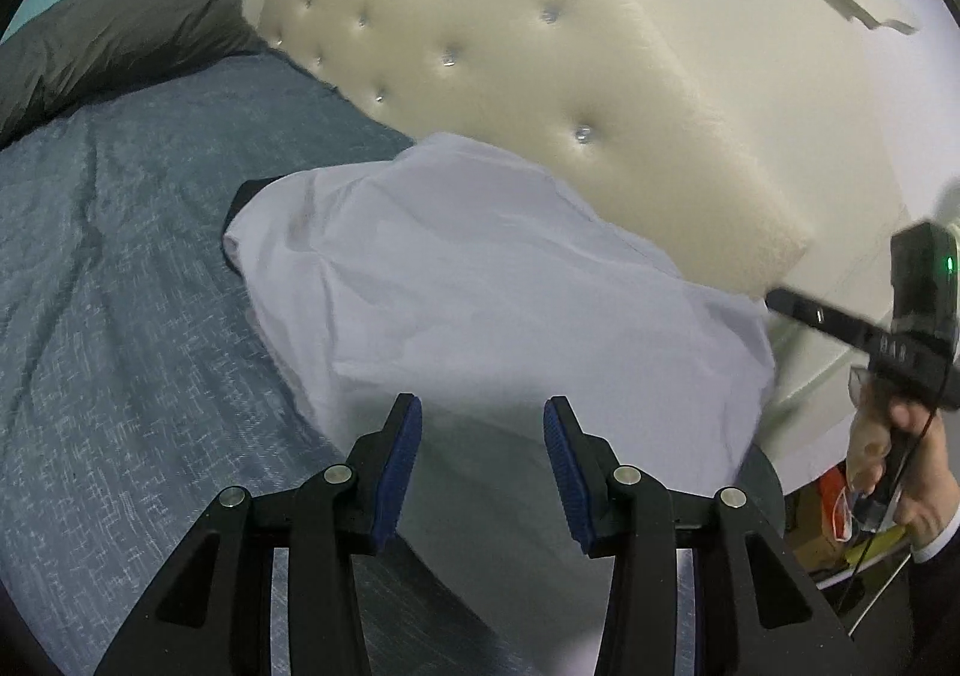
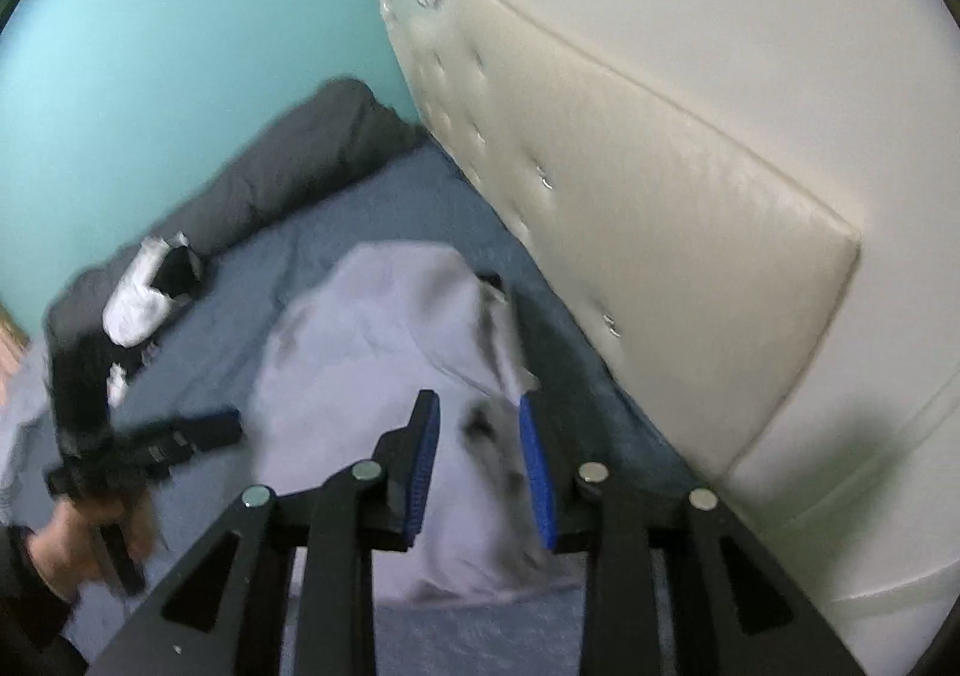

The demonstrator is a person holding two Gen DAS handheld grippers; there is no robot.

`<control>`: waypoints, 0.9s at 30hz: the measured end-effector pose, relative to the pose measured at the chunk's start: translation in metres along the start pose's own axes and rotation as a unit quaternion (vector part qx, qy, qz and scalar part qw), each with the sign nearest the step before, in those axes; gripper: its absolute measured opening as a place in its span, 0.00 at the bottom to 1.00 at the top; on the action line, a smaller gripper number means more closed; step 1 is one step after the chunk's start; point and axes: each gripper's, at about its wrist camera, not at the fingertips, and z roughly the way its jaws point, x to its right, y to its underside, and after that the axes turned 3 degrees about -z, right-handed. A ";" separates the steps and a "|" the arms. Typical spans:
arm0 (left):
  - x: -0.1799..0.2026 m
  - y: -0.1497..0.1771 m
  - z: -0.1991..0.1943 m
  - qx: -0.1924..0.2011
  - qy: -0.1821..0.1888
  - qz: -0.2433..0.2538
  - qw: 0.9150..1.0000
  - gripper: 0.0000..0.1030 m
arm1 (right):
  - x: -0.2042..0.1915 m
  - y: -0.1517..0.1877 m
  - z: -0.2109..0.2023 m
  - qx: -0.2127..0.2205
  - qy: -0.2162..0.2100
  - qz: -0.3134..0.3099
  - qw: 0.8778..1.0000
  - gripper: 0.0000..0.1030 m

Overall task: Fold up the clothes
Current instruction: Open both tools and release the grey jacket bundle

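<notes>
Garment: white shirt (image 1: 480, 280) spread on blue bedspread (image 1: 120, 316), far edge just beside cream headboard (image 1: 540, 76); dark item (image 1: 240, 208) partly under its left edge.
Left gripper (image 1: 483, 466): jaws parted to a moderate gap, nothing between blue pads (image 1: 399, 472); held above near edge of shirt, not touching it.
Right gripper (image 2: 480, 466): jaws parted narrowly, pads (image 2: 423, 472) bare; shirt (image 2: 372, 364) seen through the gap below, blurred; contact with cloth cannot be told, no pinch visible.
Cross view, left: right gripper (image 1: 840, 316) at right edge, gripped by a hand (image 1: 906, 472) in a dark sleeve, its fingers past the shirt's right corner.
Cross view, right: left gripper (image 2: 198, 436) blurred at lower left, hand (image 2: 84, 532) on its handle.
Bed, far side: grey pillow (image 2: 270, 178) against teal wall (image 2: 180, 46); white-and-black bundle (image 2: 150, 298) lying in front of pillow, well apart from shirt.
</notes>
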 end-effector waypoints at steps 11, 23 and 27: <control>0.008 0.011 0.013 -0.015 -0.037 0.020 0.999 0.45 | 0.016 0.028 0.071 -0.059 0.000 0.027 0.998 0.00; -0.008 0.033 0.029 -0.032 -0.020 -0.009 0.999 0.46 | 0.053 0.061 0.100 -0.048 -0.039 0.124 0.990 0.00; -0.008 0.035 0.034 -0.040 -0.023 -0.011 0.999 0.46 | 0.050 0.059 0.100 -0.054 -0.034 0.124 0.990 0.00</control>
